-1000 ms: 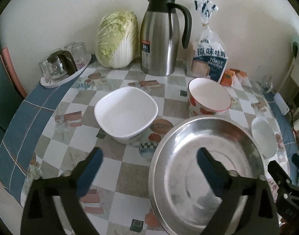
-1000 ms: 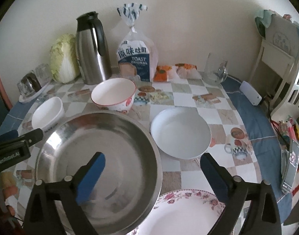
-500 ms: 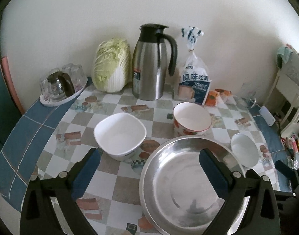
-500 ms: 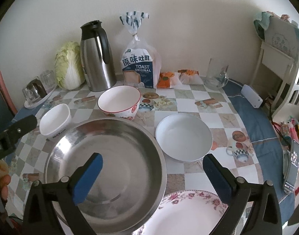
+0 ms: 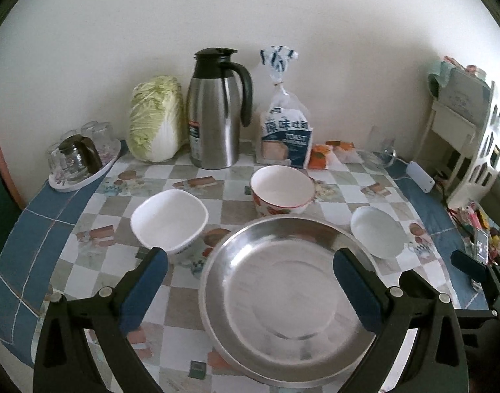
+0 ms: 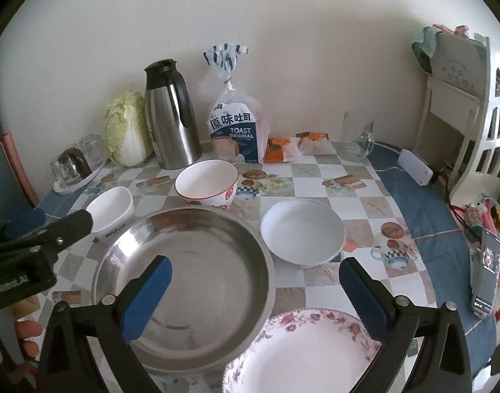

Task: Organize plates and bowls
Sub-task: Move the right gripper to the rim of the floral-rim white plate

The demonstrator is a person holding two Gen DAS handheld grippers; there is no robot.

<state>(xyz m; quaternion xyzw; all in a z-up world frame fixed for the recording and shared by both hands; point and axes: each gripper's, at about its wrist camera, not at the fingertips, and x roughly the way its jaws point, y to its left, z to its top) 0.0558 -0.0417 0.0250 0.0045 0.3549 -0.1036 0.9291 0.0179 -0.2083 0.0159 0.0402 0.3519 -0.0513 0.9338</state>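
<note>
steel basin [image 6: 184, 281] centre; floral plate [image 6: 302, 353] beside; three bowls [image 6: 302, 229] behind, upright

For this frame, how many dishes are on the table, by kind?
Steel basin: 1
Square white bowl: 1
Red-rimmed bowl: 1
Round white bowl: 1
Floral plate: 1
Total: 5

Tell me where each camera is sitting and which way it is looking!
Left wrist: on the left gripper, above the table's near-left side, facing the wall; shows its own open jaws over the steel basin, with the right gripper at the right edge.
Right wrist: on the right gripper, further right, facing the same wall; shows its open jaws, the left gripper and fingertips.
Both share the basin, red-rimmed bowl, thermos and toast bag.
</note>
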